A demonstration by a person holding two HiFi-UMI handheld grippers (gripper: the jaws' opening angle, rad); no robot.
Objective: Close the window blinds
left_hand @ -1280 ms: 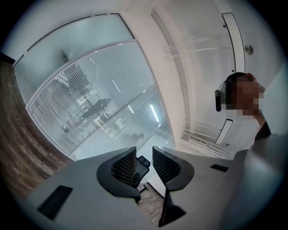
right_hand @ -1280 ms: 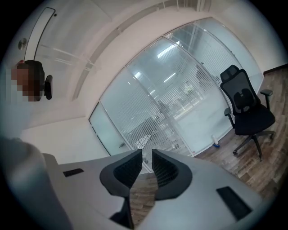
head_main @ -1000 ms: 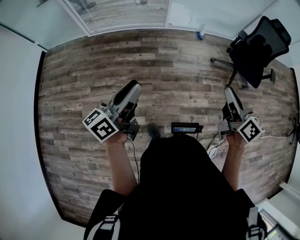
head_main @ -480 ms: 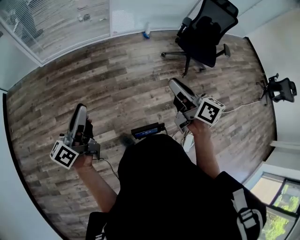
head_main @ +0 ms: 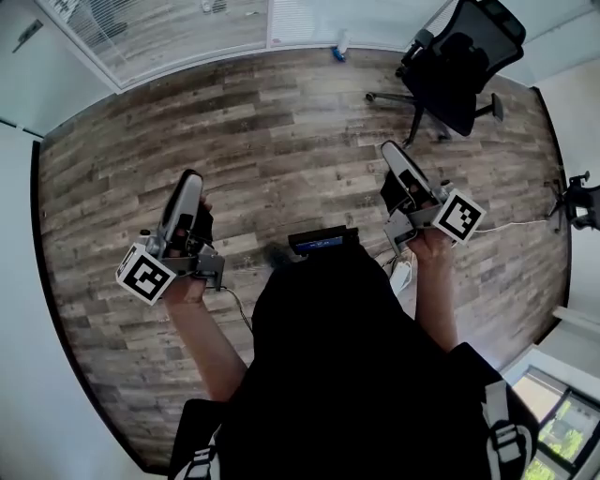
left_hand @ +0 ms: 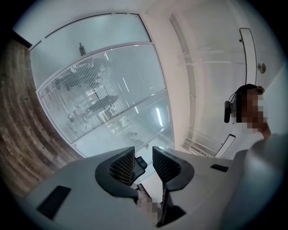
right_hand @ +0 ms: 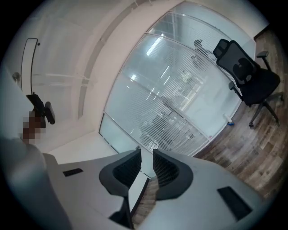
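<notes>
The window blinds hang behind a tall glass panel, their slats partly open, and fill the middle of the left gripper view. In the right gripper view the blinds are straight ahead; in the head view a strip of the blinds lies at the top left. My left gripper is held over the wood floor, far from the window. Its jaws stand apart with nothing between them. My right gripper is level with it, and its jaws show a narrow empty gap.
A black office chair stands near the window at the upper right, also the chair in the right gripper view. A small blue item lies by the window base. A second chair sits at the right edge. White walls flank the glass.
The head view has swung round, so the chair and window shifted across the picture. Both grippers stay raised in front of the body, jaws unchanged.
</notes>
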